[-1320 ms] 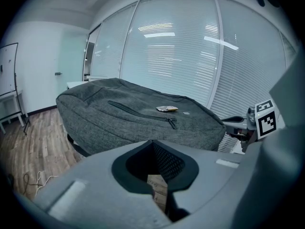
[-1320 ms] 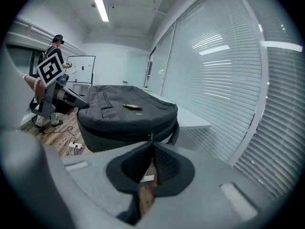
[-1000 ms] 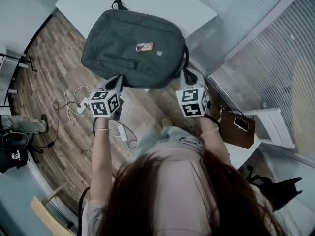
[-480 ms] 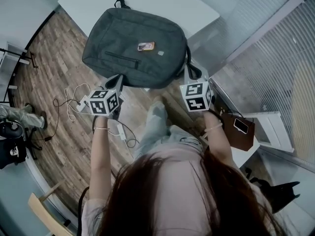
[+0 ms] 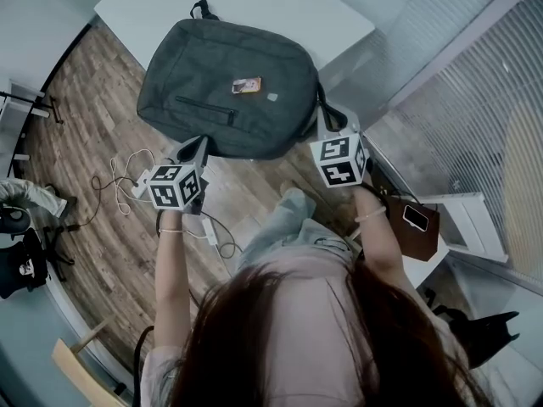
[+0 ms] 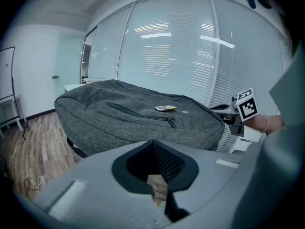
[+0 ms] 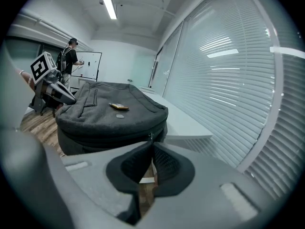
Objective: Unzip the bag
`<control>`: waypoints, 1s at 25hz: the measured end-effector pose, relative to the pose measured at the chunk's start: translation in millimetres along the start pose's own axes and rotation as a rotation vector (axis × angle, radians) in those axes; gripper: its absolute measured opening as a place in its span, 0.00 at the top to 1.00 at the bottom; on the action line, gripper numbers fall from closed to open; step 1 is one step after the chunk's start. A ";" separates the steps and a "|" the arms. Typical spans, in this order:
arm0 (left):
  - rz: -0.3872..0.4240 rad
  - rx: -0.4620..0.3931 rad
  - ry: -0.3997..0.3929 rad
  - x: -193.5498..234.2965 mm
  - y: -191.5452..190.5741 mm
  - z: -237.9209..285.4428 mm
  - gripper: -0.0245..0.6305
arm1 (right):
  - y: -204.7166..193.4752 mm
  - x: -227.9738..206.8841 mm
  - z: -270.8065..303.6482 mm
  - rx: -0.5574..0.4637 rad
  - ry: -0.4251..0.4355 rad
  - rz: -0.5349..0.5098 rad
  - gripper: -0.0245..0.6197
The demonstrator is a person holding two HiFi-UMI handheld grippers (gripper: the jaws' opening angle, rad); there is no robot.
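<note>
Head view: looks steeply down on a dark grey fabric backpack lying flat on a white counter, near edge overhanging a wood-plank floor. Small orange-and-white tag on the top panel, print too small to read. Left claw at the bag's near left edge, right claw at its near right corner beside a black strap. Black-and-white square markers on both cubes, no letters. Only here: white cables on the floor and a brown pouch off to the right.

Left gripper view: left claw closed, nothing between the pads, bag just beyond the tips. Adds a closed front-pocket zipper with its pull at the right end. Behind, a glass wall with blinds and a whiteboard at far left.

Right gripper view: right claw closed, tips right at a small metal zipper pull on the bag's side wall; cannot tell whether pinched. Only here: a person standing in the background and a ceiling light strip.
</note>
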State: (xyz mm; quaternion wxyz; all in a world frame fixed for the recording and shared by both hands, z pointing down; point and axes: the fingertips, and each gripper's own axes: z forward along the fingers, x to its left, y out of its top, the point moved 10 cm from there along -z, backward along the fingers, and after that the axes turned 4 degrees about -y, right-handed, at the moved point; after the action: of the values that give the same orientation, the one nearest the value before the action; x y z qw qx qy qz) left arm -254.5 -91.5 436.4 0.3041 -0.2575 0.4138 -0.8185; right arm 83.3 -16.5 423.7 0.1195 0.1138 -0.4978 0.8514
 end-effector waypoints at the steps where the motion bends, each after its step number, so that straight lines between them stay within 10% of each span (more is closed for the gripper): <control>1: 0.000 -0.001 -0.001 0.0 -0.1 0.0 0.95 | 0.6 -1.4 1.2 0.000 0.002 -0.002 0.94; 25: -0.021 0.004 -0.056 7.2 1.8 1.9 0.95 | 15.7 -34.5 34.1 -0.007 0.091 -0.070 0.94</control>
State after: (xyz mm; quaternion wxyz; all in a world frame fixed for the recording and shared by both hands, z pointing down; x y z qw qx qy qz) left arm -257.6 -98.5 437.1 0.3076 -0.2840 0.4007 -0.8150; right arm 113.5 -56.9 416.3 0.1719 0.0918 -0.4907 0.8493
